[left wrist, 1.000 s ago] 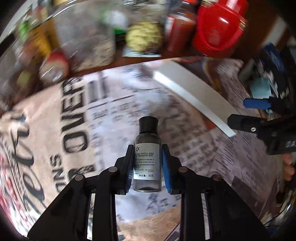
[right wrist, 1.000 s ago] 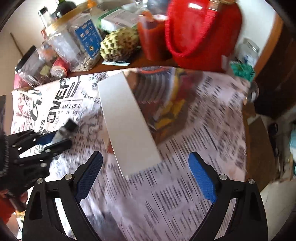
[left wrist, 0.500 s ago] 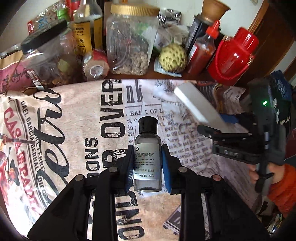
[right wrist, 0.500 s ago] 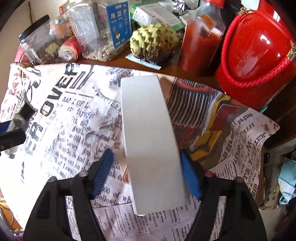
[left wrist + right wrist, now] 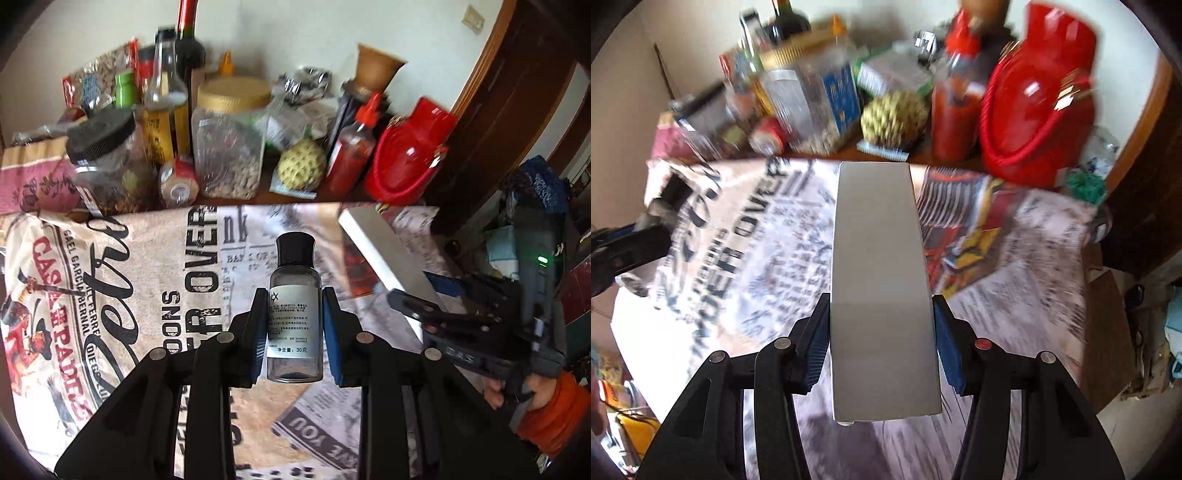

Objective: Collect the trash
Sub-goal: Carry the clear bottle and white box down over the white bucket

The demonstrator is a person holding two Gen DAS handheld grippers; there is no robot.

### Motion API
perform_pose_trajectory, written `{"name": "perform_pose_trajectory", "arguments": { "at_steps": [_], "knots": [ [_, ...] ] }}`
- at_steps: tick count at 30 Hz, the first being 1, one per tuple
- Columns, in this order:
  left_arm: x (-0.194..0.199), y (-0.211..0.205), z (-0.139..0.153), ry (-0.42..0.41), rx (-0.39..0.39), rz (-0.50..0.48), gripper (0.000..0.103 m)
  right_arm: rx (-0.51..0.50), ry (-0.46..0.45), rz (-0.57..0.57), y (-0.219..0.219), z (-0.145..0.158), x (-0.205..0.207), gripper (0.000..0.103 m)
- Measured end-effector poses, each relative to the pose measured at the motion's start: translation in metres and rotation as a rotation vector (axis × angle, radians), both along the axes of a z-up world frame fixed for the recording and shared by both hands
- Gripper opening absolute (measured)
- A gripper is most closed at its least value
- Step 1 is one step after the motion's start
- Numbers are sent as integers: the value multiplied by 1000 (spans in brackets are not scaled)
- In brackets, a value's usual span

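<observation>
Trash here means two pieces, both already in our grippers above the newspaper-print cloth [image 5: 122, 280] that covers the table. Our left gripper [image 5: 294, 325] has its blue pads pressed on the sides of a small clear bottle [image 5: 294, 314] with a black cap and a white label; it looks nearly empty, so we judge it light, rigid and rather slick. Gripping across the labelled middle, as we do, seems safest, since the smooth plastic could slide.

Our right gripper [image 5: 881, 343] is closing its jaws on a long white box [image 5: 881, 280], pads against its two long sides near the end closest to us. The box is plain, matte and unmarked, and reaches out toward the table's far edge, where jars [image 5: 229, 140], sauce bottles [image 5: 351, 151] and a red container [image 5: 410, 155] crowd together. We judge it to be light cardboard that would dent under a hard squeeze, and, held near one end, it may droop or swing. No bin shows in either view.
</observation>
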State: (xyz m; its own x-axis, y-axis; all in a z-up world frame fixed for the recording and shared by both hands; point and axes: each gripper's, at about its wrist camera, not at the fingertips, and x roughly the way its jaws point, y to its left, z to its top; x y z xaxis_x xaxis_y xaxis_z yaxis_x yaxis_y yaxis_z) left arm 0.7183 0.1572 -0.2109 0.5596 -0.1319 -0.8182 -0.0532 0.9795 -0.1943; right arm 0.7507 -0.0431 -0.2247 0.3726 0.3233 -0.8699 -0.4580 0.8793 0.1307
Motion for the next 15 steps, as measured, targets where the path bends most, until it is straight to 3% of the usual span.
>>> {"name": "perform_pose_trajectory", "arguments": {
  "at_steps": [9, 15],
  "knots": [
    [-68, -53, 75, -181, 21, 71, 27, 86, -230, 17, -53, 104, -68, 49],
    [-134, -88, 120, -287, 54, 132, 27, 147, -325, 60, -78, 144, -113, 49]
  ]
}}
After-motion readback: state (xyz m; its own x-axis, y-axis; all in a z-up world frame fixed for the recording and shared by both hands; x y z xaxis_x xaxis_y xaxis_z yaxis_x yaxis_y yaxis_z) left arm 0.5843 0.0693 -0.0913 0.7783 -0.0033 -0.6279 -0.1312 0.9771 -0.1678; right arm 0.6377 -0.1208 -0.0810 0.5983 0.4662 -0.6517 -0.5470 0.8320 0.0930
